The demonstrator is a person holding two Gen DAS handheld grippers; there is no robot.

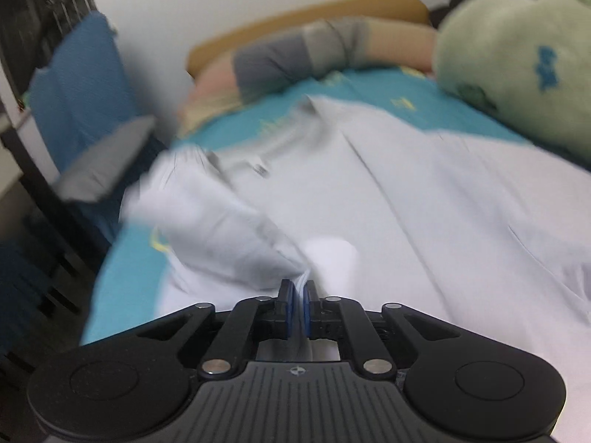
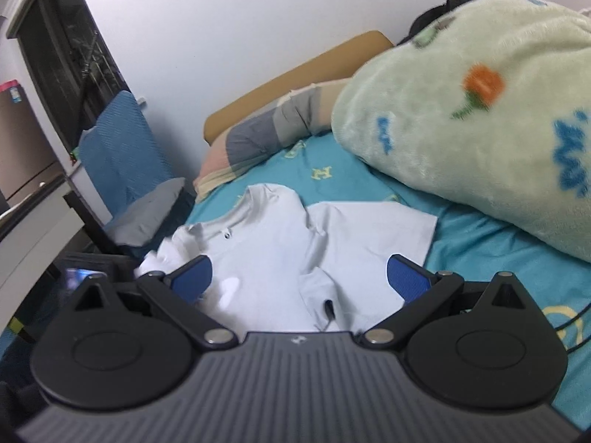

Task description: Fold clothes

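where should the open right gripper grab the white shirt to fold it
Grip the white short-sleeved shirt at the hem edge of its right sleeve, coming in low from the teal sheet side. That sleeve lies flat with a free edge, and the right gripper is open.

Sheet (image 2: 332, 170): a yellow letter "H" is printed on the teal cloth; other yellow marks are too blurred to read.
Blanket (image 2: 480, 140): blue lettering on pale green, not legible.
Shirt (image 2: 280, 243): a small dark chest logo, too small to read.
Gripper body (image 2: 295, 339): a small round emblem, no readable text.
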